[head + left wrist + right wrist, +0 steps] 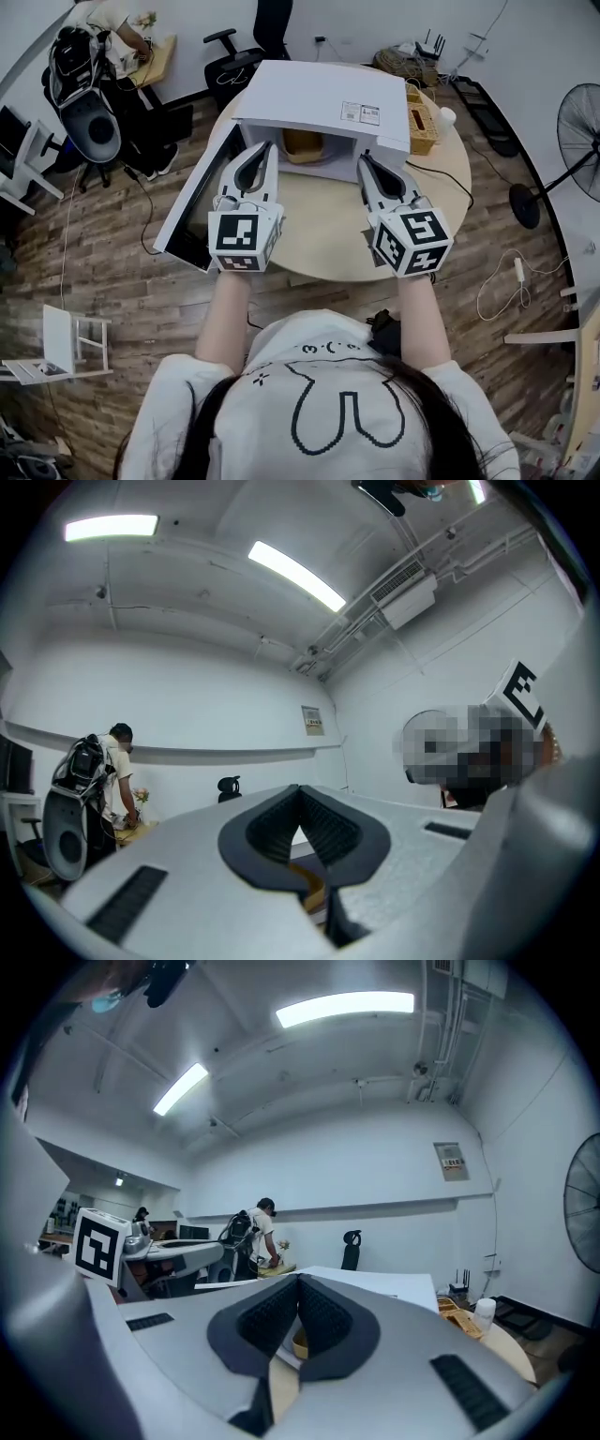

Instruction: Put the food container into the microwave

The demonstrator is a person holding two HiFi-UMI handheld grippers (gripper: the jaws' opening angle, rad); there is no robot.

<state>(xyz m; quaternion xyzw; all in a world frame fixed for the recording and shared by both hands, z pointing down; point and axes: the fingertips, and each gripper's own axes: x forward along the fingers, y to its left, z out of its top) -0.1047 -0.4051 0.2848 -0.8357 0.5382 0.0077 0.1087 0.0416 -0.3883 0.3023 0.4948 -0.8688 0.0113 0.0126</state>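
Far left in the head view, a person (117, 23) bends over a desk, well apart from my work. Nearer in, the microwave door (192, 211) hangs swung open to the left, past the edge of the round table (328, 239).

My left hand-held gripper (261, 150) hovers just right of that door, pointing at the open front of the microwave (319, 94). In the left gripper view I see this hand-held gripper (300, 794) closed: the two dark pads meet at their tips, and only the hollow between the ribbed faces stays clear. It grips nothing.

The food container (302, 144), a tan tub, sits inside the microwave cavity, just under the front edge of the white top. It lies ahead of and between my two jaw tips, touching neither.

My right hand-held gripper (366, 159) hovers over the table beside the left one, also aimed at the opening. The right gripper view shows this one (298, 1283) drawn together as well, pad tips touching, empty.

Right of the microwave, a wicker basket (422, 120) stands against its side, with a small white bottle (447, 116) next to it. A floor fan (581, 141) stands at the far right.
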